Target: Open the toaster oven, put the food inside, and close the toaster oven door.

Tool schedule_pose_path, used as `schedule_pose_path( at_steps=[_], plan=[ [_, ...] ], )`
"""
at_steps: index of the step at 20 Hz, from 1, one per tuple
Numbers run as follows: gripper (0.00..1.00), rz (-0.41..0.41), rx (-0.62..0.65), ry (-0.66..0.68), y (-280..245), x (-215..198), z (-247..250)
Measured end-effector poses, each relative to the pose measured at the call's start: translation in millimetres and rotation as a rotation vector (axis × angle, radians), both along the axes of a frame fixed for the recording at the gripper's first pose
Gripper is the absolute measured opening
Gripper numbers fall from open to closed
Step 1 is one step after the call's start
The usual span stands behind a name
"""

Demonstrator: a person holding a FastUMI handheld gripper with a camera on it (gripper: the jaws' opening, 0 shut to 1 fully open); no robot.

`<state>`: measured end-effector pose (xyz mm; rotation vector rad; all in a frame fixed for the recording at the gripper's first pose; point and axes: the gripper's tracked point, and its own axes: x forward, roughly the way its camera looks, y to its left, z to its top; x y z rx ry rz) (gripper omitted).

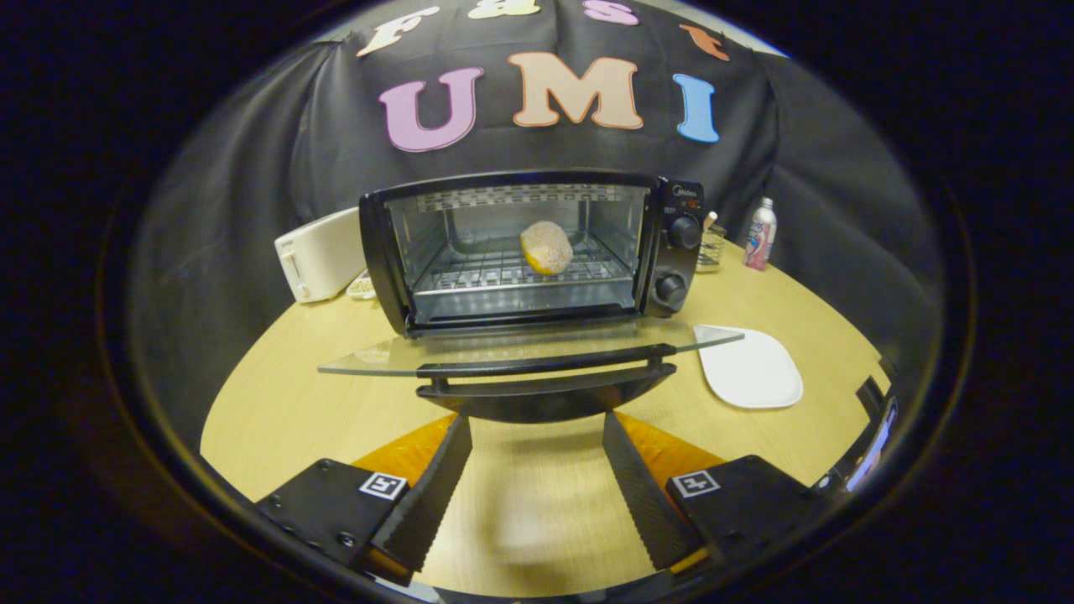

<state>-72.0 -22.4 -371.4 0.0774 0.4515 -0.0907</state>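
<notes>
Gripper (537,432) fingers spread, holding nothing, above the tabletop (277,411), just short of the door handle (545,379). Glass door (377,359) folded down flat. Food (546,247) sits on the rack inside the toaster oven (671,243). White plate (751,369) beside the door.

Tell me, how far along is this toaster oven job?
Mostly done, it seems. The toaster oven is open, its glass door folded down flat, and the round piece of food already sits on the rack inside. The claw is open and holds nothing, its fingers just short of the door handle. What is left: lifting the door shut.
</notes>
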Motion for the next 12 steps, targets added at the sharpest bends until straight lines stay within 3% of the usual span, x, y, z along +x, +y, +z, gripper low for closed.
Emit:
schedule_pose_path(
  at_steps=[7, 12],
  plan=[
    [0.98, 0.018, -0.020, -0.124, 3.3, 37.3, 47.0],
    [0.98, 0.026, -0.069, -0.134, 4.5, 66.9, 62.4]
  ],
)
